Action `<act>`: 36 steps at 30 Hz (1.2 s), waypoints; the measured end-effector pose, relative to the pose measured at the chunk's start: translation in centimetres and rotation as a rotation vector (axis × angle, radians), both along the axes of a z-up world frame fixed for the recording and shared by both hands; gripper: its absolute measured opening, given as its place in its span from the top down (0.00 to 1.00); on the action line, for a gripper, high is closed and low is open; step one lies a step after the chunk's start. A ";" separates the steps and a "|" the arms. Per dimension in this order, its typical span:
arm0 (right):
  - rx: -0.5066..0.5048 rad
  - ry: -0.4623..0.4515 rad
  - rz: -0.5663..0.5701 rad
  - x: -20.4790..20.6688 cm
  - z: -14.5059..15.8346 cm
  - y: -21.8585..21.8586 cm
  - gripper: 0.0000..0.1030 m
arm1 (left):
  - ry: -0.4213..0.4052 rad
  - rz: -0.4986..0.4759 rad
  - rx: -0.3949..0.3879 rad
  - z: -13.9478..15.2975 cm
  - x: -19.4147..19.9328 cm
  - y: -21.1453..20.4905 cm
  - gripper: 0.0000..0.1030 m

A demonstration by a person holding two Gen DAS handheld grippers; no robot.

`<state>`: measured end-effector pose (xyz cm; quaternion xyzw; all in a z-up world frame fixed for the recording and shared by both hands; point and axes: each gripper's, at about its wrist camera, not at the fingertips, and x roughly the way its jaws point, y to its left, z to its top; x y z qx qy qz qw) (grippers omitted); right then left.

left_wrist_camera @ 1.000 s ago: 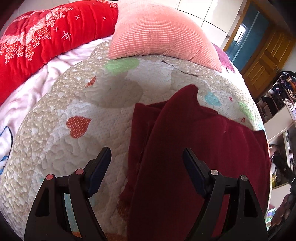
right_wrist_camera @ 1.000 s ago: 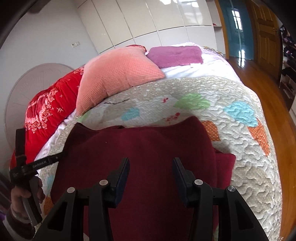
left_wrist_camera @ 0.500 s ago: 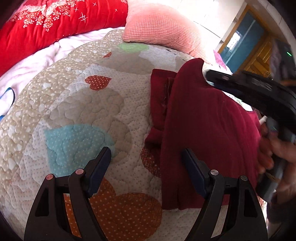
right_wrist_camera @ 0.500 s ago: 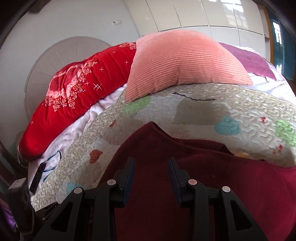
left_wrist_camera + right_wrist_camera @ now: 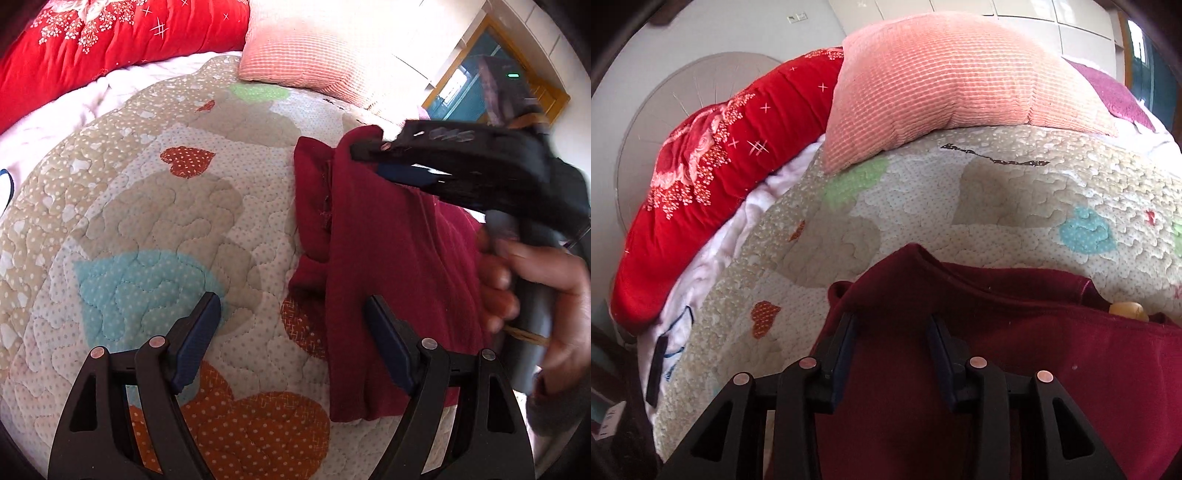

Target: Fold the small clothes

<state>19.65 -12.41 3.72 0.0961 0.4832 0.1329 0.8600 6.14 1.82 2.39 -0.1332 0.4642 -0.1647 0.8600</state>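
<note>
Left wrist view: the left gripper (image 5: 291,328) hangs wide open and empty over the heart-patterned quilt (image 5: 147,229), its right finger just over the near edge of the dark red garment (image 5: 388,266), which lies partly folded at 3 o'clock. The right gripper (image 5: 892,334) sits half open over the cloth near its far corner; whether it pinches fabric I cannot tell. Closing on one layer could drag the fold crooked. A pink pillow (image 5: 945,81) lies at 12 o'clock, well apart.

No readable text — gripper lettering too blurred.
</note>
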 end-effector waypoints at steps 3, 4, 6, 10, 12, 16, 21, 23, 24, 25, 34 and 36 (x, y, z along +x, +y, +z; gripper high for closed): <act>-0.006 0.014 0.031 -1.0 0.5 1.2 0.44 | 0.003 0.004 -0.006 0.0 -0.4 0.1 0.21; -0.015 0.024 0.038 -1.1 0.5 1.6 0.42 | 0.004 0.005 -0.007 0.0 -0.5 0.1 0.21; -0.038 0.039 0.052 -1.4 0.2 2.5 0.41 | 0.004 0.005 -0.007 0.0 -0.7 0.2 0.21; -0.094 0.046 0.061 -1.3 -0.1 3.4 0.38 | 0.005 0.006 -0.006 0.1 -0.8 0.2 0.21; -0.119 0.059 0.066 -1.1 -0.4 3.7 0.37 | 0.005 0.007 -0.006 0.1 -0.8 0.2 0.21; -0.187 0.069 0.088 -0.6 -0.7 4.8 0.32 | 0.005 0.008 -0.009 0.1 -0.8 0.2 0.21; -0.270 0.096 0.111 0.3 -2.0 6.6 0.19 | 0.004 0.008 -0.007 0.1 -1.0 0.1 0.21; -0.301 0.098 0.134 0.5 -2.4 7.3 0.11 | 0.006 0.009 -0.009 0.0 -1.0 0.1 0.20; -0.320 0.096 0.140 0.5 -2.5 7.6 0.10 | 0.007 0.008 -0.009 0.0 -1.0 0.0 0.20; -0.333 0.094 0.142 0.5 -2.6 7.7 0.10 | 0.008 0.008 -0.009 0.0 -1.0 0.0 0.20; -0.177 0.023 0.057 -0.9 -0.1 4.4 0.25 | 0.002 0.016 -0.016 0.4 -0.8 0.0 0.20; -0.152 -0.012 0.020 -1.7 0.9 3.0 0.26 | 0.006 0.021 -0.043 0.5 -0.8 0.4 0.20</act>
